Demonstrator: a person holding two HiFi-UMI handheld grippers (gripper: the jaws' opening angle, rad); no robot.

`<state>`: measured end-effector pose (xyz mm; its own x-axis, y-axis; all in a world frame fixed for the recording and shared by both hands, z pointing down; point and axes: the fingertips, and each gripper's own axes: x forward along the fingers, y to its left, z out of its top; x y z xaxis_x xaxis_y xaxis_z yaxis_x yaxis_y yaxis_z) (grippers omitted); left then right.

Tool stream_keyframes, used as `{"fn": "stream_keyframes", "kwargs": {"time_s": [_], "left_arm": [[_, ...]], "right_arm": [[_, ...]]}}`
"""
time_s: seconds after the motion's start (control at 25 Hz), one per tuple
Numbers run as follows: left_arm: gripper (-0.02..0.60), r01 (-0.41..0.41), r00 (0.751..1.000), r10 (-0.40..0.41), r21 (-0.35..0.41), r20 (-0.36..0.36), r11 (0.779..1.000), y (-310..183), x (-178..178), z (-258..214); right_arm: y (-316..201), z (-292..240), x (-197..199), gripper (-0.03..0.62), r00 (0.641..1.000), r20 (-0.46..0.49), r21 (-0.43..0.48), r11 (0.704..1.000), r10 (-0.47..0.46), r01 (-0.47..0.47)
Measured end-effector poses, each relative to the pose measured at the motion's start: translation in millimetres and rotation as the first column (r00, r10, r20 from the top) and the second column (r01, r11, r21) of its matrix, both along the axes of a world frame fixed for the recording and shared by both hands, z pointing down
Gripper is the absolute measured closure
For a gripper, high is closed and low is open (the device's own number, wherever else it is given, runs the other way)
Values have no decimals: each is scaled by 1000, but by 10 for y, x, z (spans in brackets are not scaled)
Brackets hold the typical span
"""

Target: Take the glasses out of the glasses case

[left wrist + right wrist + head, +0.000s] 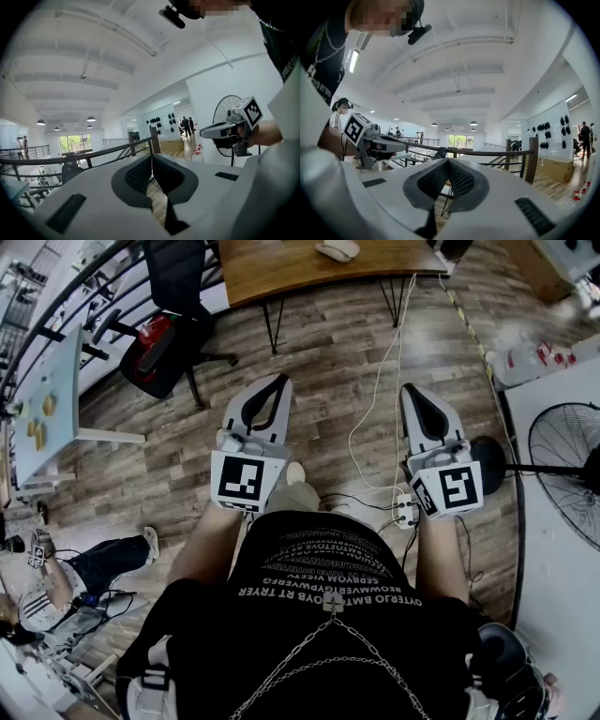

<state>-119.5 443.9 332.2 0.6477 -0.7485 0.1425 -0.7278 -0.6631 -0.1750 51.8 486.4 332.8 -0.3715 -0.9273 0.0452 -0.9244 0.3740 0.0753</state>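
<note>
No glasses show in any view. A pale oval object [337,249], perhaps the glasses case, lies on the wooden table [300,273] at the far edge of the head view. My left gripper [280,382] and right gripper [409,390] are held out level side by side over the floor, well short of that table. In the left gripper view the left gripper [151,157] is shut with its tips touching and nothing between them. The right gripper [448,161] is likewise shut and empty in its own view. Each gripper view also catches the other gripper from the side.
A black office chair [178,296] stands left of the wooden table. A floor fan [567,484] and a white surface [562,399] are at the right. A power strip [406,512] with a cable lies on the floor. A seated person [56,587] is at the lower left. A railing [93,157] runs ahead.
</note>
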Motion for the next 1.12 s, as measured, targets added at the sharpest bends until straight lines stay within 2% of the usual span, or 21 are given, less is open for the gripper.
{"fn": "stream_keyframes", "kwargs": {"time_s": [0.36,0.88,1.0,1.12], "left_arm": [[552,-24,1000,24,-1,-17,1000,-442,-207,-54],[552,-98,994,97,-11,-43,995,-1170,-768,-8],[552,-89,995,87,-26,-54,996,-1302,-896,42],[552,-77,994,73,-40,-77,996,-1357,-985,85]], "right_arm": [[-337,24,-271,580,999,1,-30,999,34,-34],[-852,-85,-743,573,992,-10,-30,992,124,-124],[-921,-45,-856,499,992,-24,-51,991,123,-124],[-962,1,-910,465,992,-34,-74,989,122,-125]]}}
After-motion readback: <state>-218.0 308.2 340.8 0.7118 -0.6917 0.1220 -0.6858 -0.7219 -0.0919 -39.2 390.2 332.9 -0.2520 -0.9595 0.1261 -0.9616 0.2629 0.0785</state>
